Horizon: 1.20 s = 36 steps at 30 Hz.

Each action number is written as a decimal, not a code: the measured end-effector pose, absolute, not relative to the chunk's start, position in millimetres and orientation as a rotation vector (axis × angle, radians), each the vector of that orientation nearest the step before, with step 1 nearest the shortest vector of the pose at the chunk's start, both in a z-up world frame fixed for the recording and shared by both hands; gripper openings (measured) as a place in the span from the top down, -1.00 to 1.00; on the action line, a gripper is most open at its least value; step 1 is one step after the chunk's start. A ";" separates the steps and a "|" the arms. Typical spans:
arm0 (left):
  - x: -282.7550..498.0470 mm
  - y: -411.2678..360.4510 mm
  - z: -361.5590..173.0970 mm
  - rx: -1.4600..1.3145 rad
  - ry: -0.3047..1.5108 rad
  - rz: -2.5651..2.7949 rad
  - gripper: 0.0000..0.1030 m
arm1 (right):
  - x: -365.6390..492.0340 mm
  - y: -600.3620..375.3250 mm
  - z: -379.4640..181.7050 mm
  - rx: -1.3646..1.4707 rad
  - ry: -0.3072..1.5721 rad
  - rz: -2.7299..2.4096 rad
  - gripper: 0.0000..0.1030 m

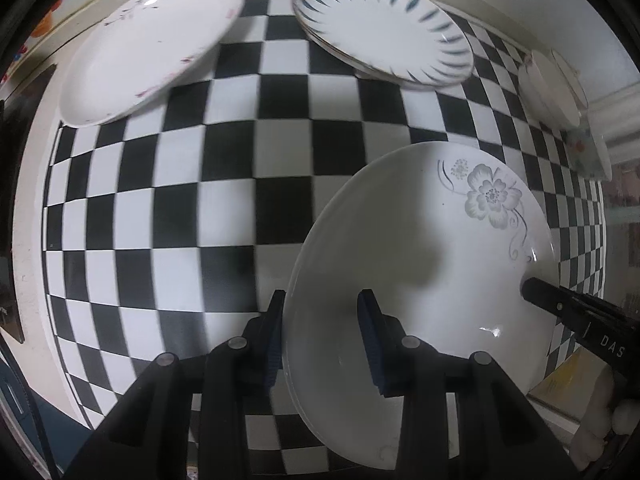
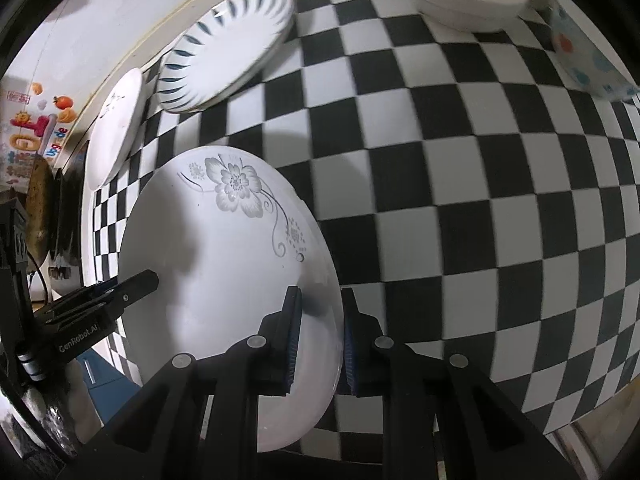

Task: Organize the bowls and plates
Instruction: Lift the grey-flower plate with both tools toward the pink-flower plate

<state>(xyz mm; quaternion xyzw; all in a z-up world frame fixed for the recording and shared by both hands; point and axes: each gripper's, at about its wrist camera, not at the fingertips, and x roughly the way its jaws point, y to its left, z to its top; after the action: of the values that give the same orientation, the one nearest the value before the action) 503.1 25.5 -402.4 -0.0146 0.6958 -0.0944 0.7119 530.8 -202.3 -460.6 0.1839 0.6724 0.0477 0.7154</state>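
below us the checkered tablecloth (image 1: 224, 216) fills both views. the flower plate (image 1: 420, 264) hangs above it, its rim pinched on opposite sides by our left gripper (image 1: 322, 340) and right gripper (image 2: 320, 340), both closed on it. behind lie the blue-leaf plate (image 1: 384, 28), a pink-sprigged plate (image 1: 148, 52) and, possibly, stacked bowls (image 1: 552, 88). only the right view shows wall stickers (image 2: 36, 128).

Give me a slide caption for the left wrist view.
Both grippers, left gripper and right gripper, grip the white grey-flower plate above the checkered tablecloth.
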 end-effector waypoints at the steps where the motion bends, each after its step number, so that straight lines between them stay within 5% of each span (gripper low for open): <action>1: 502.6 22.9 -404.7 -0.031 1.547 -0.208 0.37 | 529.4 -206.1 -463.6 0.411 1.491 0.099 0.59; 36: 473.4 13.1 -411.6 -0.041 1.519 -0.005 0.35 | 535.6 -219.4 -486.0 0.360 1.521 0.189 0.58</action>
<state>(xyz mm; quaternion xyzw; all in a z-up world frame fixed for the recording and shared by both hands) 473.4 13.1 -411.6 -0.0187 0.6887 -0.0025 0.7248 535.6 -219.4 -486.0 0.1620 0.6845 0.0849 0.7057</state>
